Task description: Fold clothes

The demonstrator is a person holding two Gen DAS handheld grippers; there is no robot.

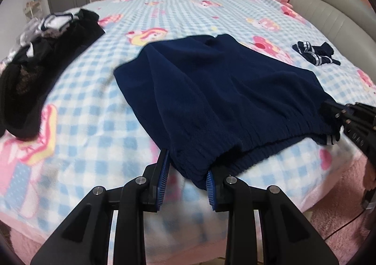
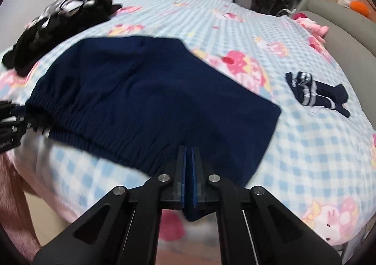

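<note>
Navy ribbed-knit garment (image 1: pixel 218 91) lies spread on the bed (image 1: pixel 98 110), near its front edge, with the gathered elastic hem toward the cameras and broad soft creases running away from it. Fabric looks matte and uniform, with no print. Left gripper (image 1: pixel 188 168) grasps one bunched hem corner between its blue pads; right gripper (image 2: pixel 189 154) is clenched on the opposite hem corner, jaws pressed together over cloth. Small navy striped piece (image 2: pixel 317 93) lies apart to the right. Black clothes pile (image 1: pixel 44 60) sits far left on the checked blanket.
</note>
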